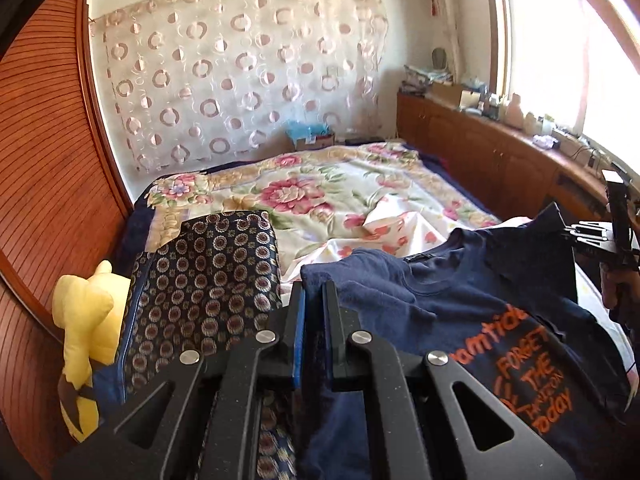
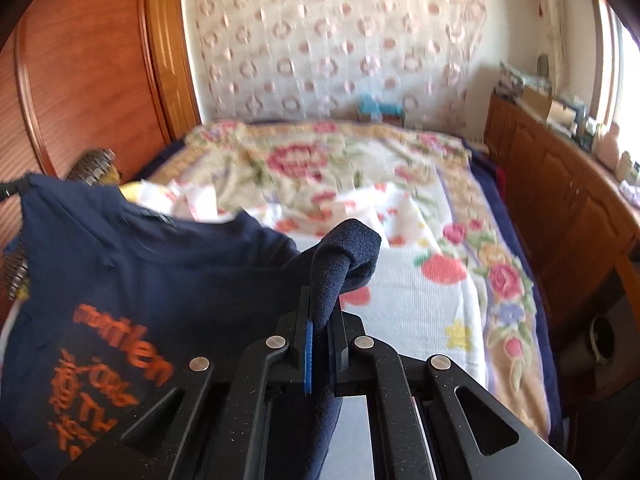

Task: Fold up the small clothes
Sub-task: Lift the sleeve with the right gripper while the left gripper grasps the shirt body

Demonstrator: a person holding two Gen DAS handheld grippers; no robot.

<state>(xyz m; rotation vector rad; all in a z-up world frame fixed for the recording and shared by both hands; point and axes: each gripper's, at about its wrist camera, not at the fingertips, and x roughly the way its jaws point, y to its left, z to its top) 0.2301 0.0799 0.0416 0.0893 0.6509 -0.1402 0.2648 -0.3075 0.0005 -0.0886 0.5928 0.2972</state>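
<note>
in the left wrist view the left gripper (image 1: 314, 304) has its jaws pinched narrow on a fold of the navy t-shirt (image 1: 460, 304), at what looks like a shoulder or sleeve edge left of the collar. the shirt hangs spread between the two tools above the bed (image 1: 320, 192), orange lettering facing the camera, and the right gripper (image 1: 576, 234) shows at the far edge, nipping the opposite shoulder. a patterned dark cloth (image 1: 212, 272) and a yellow plush toy (image 1: 86, 320) sit to the left. in the right wrist view, which is blurred, the right gripper (image 2: 320, 304) has its jaws closed tight on a bunched lump of the shirt (image 2: 140, 264), the fabric bulging over the tips; the rest drapes away to the left, print visible, over the floral blanket (image 2: 440, 300). the shirt looks light, soft and limp, likely to sag and slide wherever it is unsupported, so holding both shoulders seems the sound grip for laying it flat before folding.
</note>
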